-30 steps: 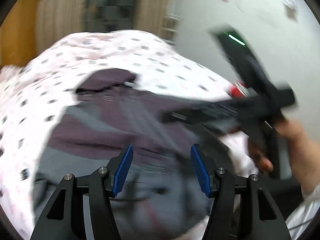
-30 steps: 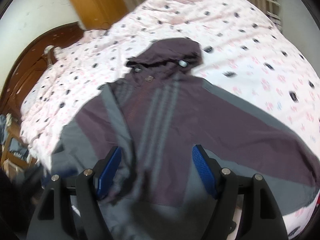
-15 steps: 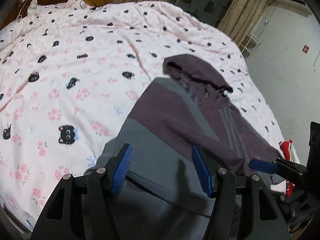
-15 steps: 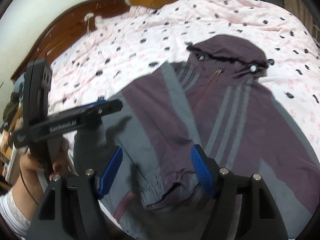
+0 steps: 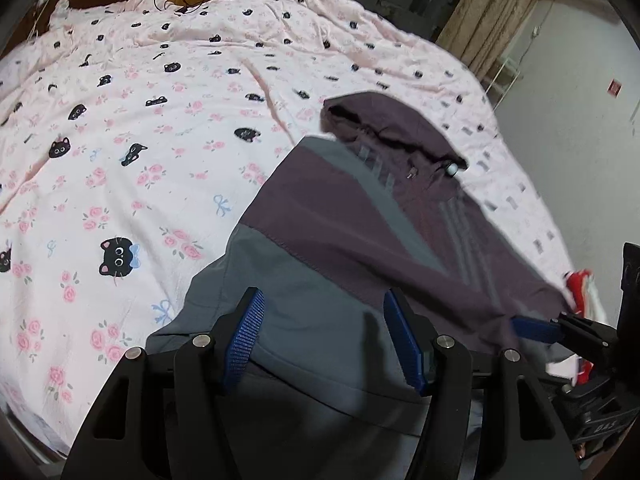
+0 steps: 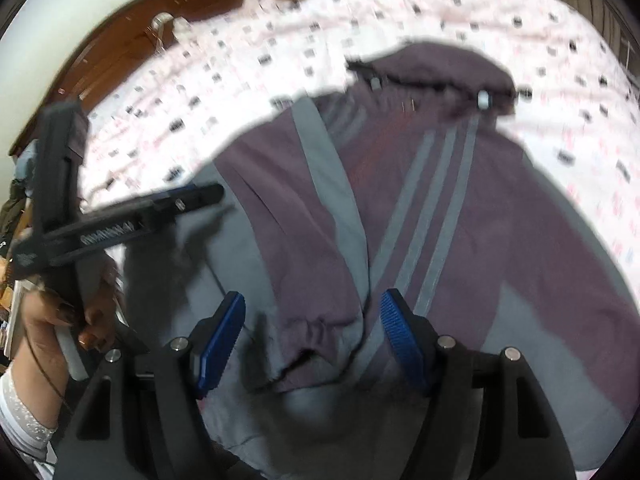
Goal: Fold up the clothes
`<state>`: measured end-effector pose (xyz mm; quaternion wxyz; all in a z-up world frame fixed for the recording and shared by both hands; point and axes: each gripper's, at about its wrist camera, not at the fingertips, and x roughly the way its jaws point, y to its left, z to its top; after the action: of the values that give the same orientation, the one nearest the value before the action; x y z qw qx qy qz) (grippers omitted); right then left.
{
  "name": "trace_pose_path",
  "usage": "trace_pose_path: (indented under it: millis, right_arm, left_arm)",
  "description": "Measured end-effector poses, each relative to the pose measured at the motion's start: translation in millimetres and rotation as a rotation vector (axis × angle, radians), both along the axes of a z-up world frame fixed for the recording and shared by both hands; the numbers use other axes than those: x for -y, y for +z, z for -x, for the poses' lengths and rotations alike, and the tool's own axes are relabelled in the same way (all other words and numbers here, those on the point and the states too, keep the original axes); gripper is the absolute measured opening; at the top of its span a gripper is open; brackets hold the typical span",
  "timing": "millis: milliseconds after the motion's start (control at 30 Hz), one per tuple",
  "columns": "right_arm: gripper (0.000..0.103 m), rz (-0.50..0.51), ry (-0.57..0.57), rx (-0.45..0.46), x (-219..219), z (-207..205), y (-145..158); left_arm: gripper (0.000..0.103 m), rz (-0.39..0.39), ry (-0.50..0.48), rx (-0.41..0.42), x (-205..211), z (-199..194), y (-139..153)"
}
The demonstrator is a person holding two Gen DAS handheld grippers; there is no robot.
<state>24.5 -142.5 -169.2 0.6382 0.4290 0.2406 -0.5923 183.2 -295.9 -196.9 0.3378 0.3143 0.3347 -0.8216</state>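
I'm seeing a pink bedsheet printed with black cats and roses (image 5: 132, 168) filling the upper left of the left wrist frame, beige curtains (image 5: 476, 12) hanging at top right, a grey wall (image 5: 580, 128) at far right, and a red and white cloth (image 5: 586, 288) poking out at the right edge. In the right wrist frame a dark wooden headboard (image 6: 132, 36) is curving across the upper left.

The plum and grey hooded jacket with three grey stripes (image 5: 360, 232) is lying spread on the sheet, hood toward the top, taking up centre and lower right of both frames. One sleeve is lying folded over the body, its elastic cuff (image 6: 316, 336) sitting at bottom centre of the right view.

The left gripper (image 5: 322, 340) is hovering over the grey hem, blue pads apart, nothing clamped. The right gripper (image 6: 312, 340) is standing wider apart, with the cuff lying between the pads; I cannot tell if they are touching it. A hand (image 6: 60, 316) in a white sleeve is gripping the left gripper's handle at lower left of the right view.
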Motion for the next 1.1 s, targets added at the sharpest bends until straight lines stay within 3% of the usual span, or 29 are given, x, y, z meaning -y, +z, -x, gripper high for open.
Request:
trace_pose_path:
  millis: [200, 533, 667, 767, 933, 1100]
  right_arm:
    - [0.073, 0.087, 0.121, 0.085, 0, -16, 26]
    - [0.073, -0.089, 0.156, 0.046, 6, -29, -23]
    - [0.073, -0.077, 0.151, 0.037, 2, -30, -19]
    - [0.073, 0.012, 0.117, 0.071, -11, -20, 5]
    - [0.073, 0.127, -0.071, 0.098, -50, 35, 38]
    - [0.073, 0.113, -0.307, 0.063, -100, 97, 34]
  left_arm:
    - [0.057, -0.011, -0.037, -0.01, -4, 5, 2]
    - [0.057, 0.0, -0.07, 0.121, -13, 18, -17]
    - [0.057, 0.025, -0.068, 0.136, -16, 20, -15]
    - [0.057, 0.043, -0.065, 0.091, -20, 16, -6]
    - [0.057, 0.068, -0.108, 0.012, -30, 17, 7]
    - [0.057, 0.1, -0.154, -0.003, -42, 29, 14]
